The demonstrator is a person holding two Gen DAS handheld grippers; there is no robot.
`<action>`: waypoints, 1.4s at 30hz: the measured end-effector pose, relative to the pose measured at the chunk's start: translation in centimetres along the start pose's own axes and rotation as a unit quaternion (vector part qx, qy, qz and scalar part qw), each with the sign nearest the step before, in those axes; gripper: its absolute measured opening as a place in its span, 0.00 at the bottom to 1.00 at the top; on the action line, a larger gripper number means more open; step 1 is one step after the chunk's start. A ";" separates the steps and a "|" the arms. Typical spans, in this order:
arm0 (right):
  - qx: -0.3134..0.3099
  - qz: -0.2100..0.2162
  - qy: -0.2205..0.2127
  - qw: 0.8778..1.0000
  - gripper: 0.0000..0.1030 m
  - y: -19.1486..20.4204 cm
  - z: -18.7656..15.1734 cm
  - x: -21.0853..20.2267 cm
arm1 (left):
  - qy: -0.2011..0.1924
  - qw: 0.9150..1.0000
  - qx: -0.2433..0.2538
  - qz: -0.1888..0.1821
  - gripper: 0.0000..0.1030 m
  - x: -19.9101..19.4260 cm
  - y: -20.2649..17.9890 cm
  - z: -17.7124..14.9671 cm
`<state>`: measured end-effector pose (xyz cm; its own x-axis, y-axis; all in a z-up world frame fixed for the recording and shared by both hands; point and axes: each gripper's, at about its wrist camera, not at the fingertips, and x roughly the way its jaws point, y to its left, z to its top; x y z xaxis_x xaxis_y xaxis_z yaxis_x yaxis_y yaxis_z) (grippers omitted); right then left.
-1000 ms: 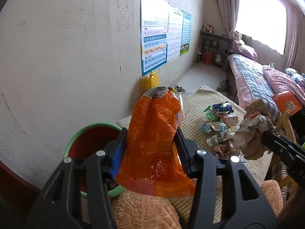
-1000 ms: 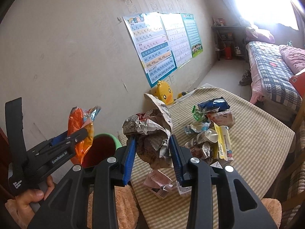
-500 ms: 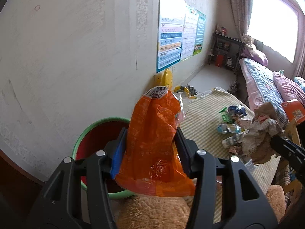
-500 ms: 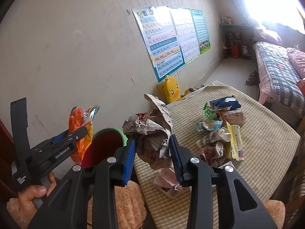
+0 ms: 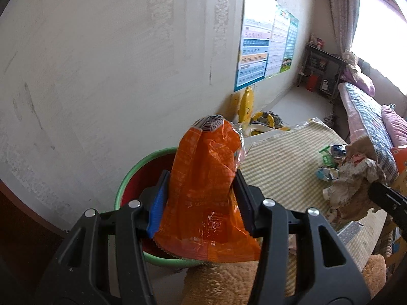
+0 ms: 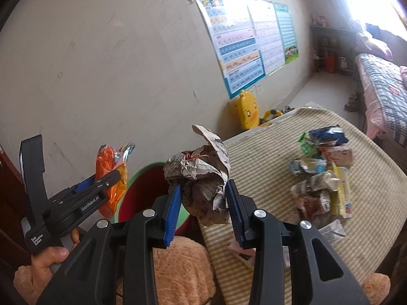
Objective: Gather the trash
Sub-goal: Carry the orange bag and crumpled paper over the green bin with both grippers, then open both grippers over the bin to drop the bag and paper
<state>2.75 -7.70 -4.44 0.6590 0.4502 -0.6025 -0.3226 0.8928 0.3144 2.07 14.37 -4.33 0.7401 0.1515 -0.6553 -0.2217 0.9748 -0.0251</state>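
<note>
We hold one piece of trash in each gripper. Our left gripper (image 5: 201, 203) has its fingers partly closed, pressing both sides of an orange snack wrapper (image 5: 206, 190) that stands upright between them, just above the near rim of the green-rimmed red bin (image 5: 132, 175) by the wall. We judge this pinch at the lower half keeps the light foil from slipping before the drop. Our right gripper (image 6: 204, 203) is clamped more narrowly on a crumpled newspaper ball (image 6: 203, 178), carried at the bench's (image 6: 368, 203) left edge, near the bin but not yet over it. Far to the right, the remaining wrappers and cartons (image 6: 323, 175) lie heaped on the striped cloth, waiting for later trips.
</note>
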 end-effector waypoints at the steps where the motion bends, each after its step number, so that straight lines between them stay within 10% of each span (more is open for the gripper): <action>1: -0.002 0.002 0.003 1.000 0.33 0.2 0.0 0.3 | 0.001 1.000 -0.002 0.002 0.46 0.1 0.3 0.0; 42: -0.015 0.078 0.108 0.991 0.33 6.4 1.1 12.8 | 0.110 0.988 -0.089 0.057 0.46 8.1 8.9 -3.8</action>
<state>9.86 3.81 -9.35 0.4408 0.5717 -0.6920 -0.4311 0.8110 0.3954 3.70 23.63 -12.71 0.5517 0.1996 -0.8098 -0.4179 0.9064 -0.0613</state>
